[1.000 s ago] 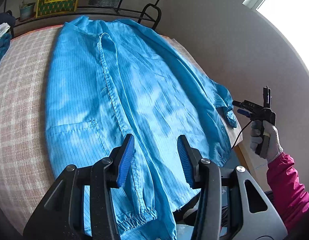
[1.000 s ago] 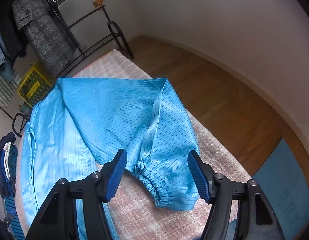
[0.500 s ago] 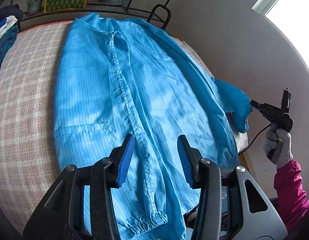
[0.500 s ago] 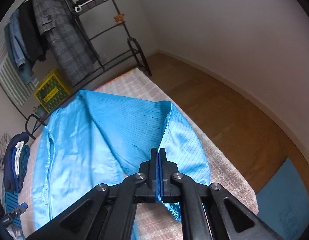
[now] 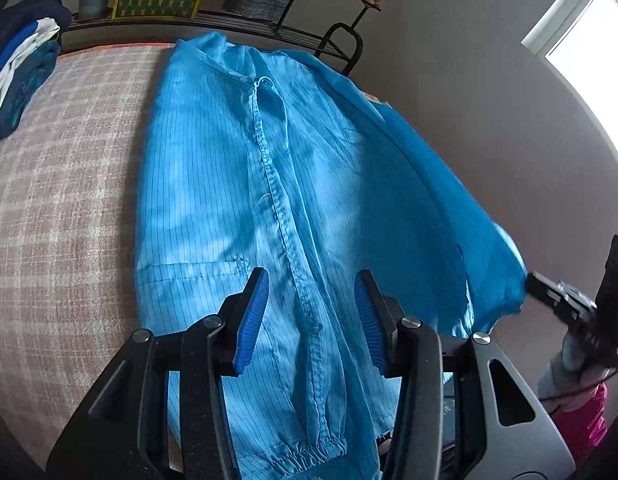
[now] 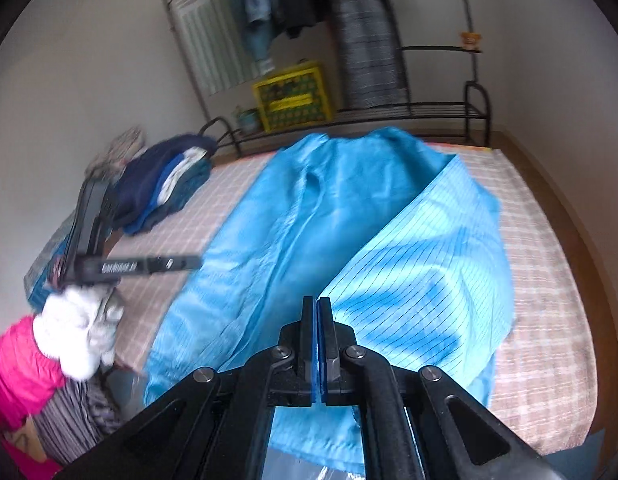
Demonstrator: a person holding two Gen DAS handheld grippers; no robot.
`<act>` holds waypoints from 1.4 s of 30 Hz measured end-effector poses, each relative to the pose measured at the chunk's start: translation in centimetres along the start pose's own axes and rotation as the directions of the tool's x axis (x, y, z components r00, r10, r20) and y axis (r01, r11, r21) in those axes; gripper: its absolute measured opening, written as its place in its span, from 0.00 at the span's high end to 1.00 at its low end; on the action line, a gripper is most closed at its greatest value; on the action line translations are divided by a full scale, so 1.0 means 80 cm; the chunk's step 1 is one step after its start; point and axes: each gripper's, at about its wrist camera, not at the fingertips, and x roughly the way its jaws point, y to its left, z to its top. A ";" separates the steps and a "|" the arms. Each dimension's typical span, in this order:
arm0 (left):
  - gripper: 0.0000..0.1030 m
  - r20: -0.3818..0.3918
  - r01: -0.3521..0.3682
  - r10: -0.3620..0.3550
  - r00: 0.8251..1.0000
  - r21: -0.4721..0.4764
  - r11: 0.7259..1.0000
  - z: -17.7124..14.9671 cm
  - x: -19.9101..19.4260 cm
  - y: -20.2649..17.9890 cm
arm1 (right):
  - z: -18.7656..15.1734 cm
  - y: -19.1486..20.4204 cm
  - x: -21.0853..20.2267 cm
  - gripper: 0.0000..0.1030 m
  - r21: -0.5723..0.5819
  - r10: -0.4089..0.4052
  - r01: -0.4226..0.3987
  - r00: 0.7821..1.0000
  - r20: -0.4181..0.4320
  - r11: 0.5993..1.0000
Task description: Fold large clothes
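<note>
Blue striped coat [image 5: 237, 184]: spread on the checked pink bedcover [image 5: 61, 200], front seam running away between and beyond the left gripper [image 5: 311, 320], whose jaws stand spread with nothing pinched. Right sleeve [image 6: 425, 280]: lifted, its end pinched in the closed right gripper [image 6: 317, 344]. Folded dark clothes [image 6: 165, 184]: far left of both grippers. Clothes rack [image 6: 389, 80]: beyond the coat.

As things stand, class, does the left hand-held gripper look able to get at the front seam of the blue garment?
Probably yes: the left hand-held gripper hangs open right above the front seam, with nothing lying across it.
</note>
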 end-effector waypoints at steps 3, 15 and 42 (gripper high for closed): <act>0.56 -0.004 -0.004 0.004 1.000 -0.018 1.000 -0.001 0.000 0.006 | -0.029 0.026 0.040 1.00 -0.091 0.028 -0.039 0.992 -0.125 0.995; 0.56 -0.114 0.037 -0.038 0.993 -0.003 0.999 -0.025 0.035 -0.014 | -0.092 0.027 0.035 1.00 -0.203 0.130 -0.183 0.959 -0.250 0.962; 0.56 -0.243 0.123 -0.072 0.967 0.203 0.971 -0.089 0.104 -0.138 | -0.116 -0.203 0.007 0.58 0.461 0.175 -0.098 0.976 -0.128 0.882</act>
